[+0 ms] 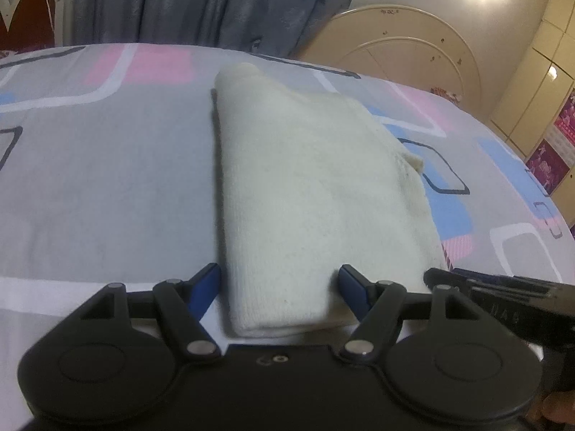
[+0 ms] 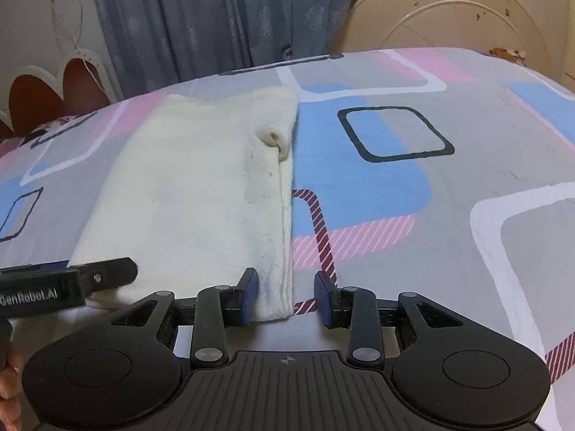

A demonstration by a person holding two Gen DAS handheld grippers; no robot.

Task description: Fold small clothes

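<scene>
Blue-padded fingers of the left gripper (image 1: 280,287) stand wide apart, straddling the near end of the folded cream garment (image 1: 305,186) without pinching it. Beside it, the right gripper (image 2: 286,298) is likewise spread, its opening at the garment's near right corner, gripping nothing. That garment lies flat on the bed (image 2: 467,179), running toward the far edge by the grey curtain (image 2: 215,18).
</scene>
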